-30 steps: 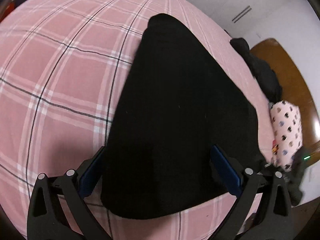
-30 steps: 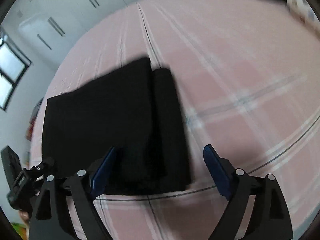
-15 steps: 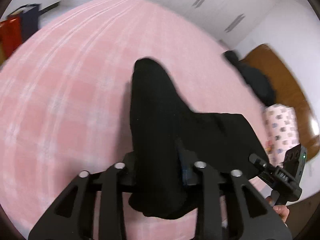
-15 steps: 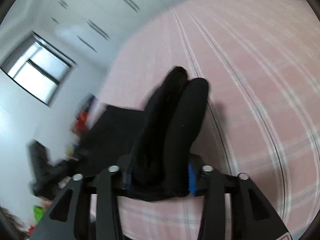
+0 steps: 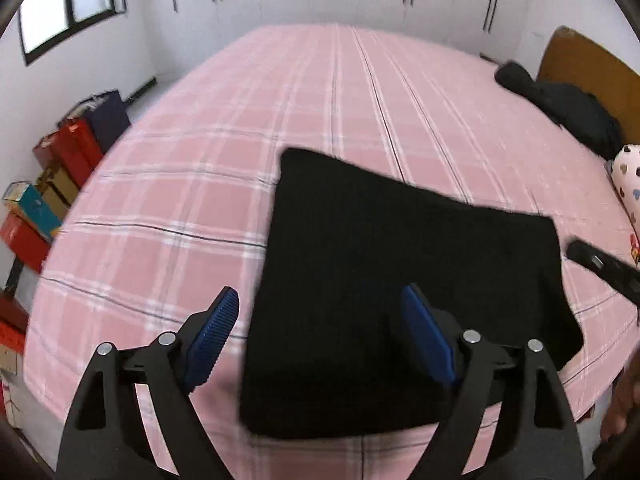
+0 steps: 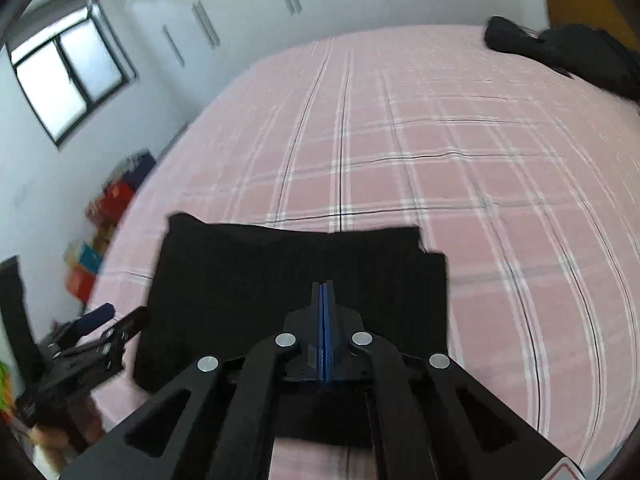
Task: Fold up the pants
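The black pants [image 5: 400, 272] lie folded into a flat rectangle on the pink plaid bed [image 5: 240, 128], near its front edge. They also show in the right wrist view [image 6: 288, 272]. My left gripper [image 5: 320, 320] is open and empty, raised above the near left part of the pants. My right gripper [image 6: 322, 292] is shut with its blue pads pressed together and nothing between them, raised above the near edge of the pants. The left gripper shows at the lower left of the right wrist view [image 6: 92, 328].
Dark clothes [image 5: 560, 104] lie by the wooden headboard [image 5: 592, 68] at the far right. A dotted pillow [image 5: 628, 176] sits at the right edge. Colourful boxes [image 5: 48, 184] stand on the floor at the left. Wardrobes line the far wall.
Both grippers held the pants half a second ago. They have let go and pulled back and up; the pants now lie flat in a folded rectangle. The left gripper opened, the right stayed shut.
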A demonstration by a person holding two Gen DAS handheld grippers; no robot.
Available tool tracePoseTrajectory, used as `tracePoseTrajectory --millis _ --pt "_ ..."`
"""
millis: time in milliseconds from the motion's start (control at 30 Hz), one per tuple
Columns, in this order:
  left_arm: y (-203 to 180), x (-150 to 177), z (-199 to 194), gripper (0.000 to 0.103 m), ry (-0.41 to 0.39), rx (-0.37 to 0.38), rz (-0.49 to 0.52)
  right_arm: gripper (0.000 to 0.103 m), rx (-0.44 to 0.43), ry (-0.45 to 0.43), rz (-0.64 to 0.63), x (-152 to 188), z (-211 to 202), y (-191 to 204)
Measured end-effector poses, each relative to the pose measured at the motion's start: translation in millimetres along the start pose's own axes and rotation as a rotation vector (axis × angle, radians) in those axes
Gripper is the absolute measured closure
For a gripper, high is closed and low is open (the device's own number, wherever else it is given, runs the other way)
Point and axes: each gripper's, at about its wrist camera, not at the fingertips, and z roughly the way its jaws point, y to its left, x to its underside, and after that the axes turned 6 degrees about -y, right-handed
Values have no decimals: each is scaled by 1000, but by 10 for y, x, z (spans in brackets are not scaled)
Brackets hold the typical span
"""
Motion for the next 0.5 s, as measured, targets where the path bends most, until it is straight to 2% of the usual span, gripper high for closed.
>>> tracePoseTrajectory --millis 100,133,233,333,400,467,500 --pt "-1 -25 231 22 50 7 -26 103 119 99 3 13 521 -232" --pt "28 -11 283 22 60 12 -32 103 116 104 49 29 589 -382" --pt "60 49 337 22 70 0 -25 100 66 48 141 18 330 -411" --pt "76 75 380 21 75 7 -27 100 43 -1 70 100 44 -203" --pt "32 74 407 21 68 -1 -17 100 41 32 32 283 6 -97" --pt "4 82 392 20 66 -14 -5 103 92 115 7 486 128 -128" --pt "-12 91 366 20 67 -13 -2 103 103 118 0 572 136 -149"
